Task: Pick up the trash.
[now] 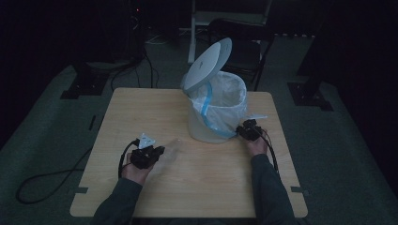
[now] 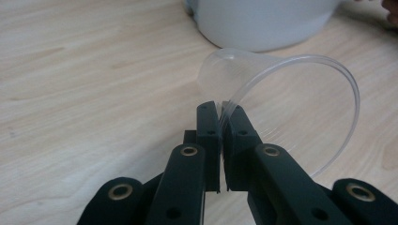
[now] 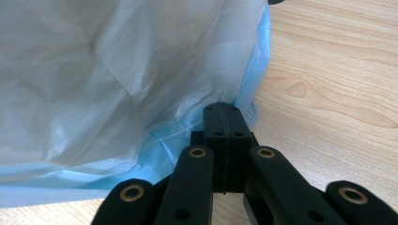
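A clear plastic cup point(image 1: 171, 149) lies on its side on the wooden table point(image 1: 197, 187), left of the white bin point(image 1: 202, 130). My left gripper point(image 1: 162, 150) is shut on its rim; in the left gripper view the jaws pinch the cup point(image 2: 291, 93) wall at my left gripper's tips point(image 2: 219, 108). The bin stands with its lid point(image 1: 209, 63) tipped up and a white liner point(image 1: 227, 93) with a blue band inside. My right gripper point(image 1: 243, 130) sits at the bin's right side, its tips point(image 3: 225, 110) shut on the liner's blue band point(image 3: 164, 145), which is drawn out toward it.
The bin's base point(image 2: 263, 23) stands just beyond the cup. A black chair point(image 1: 239, 42) stands behind the table on the dark floor. A cable point(image 1: 51, 180) trails off the table's left edge. Bare wood lies at the table's front and far left.
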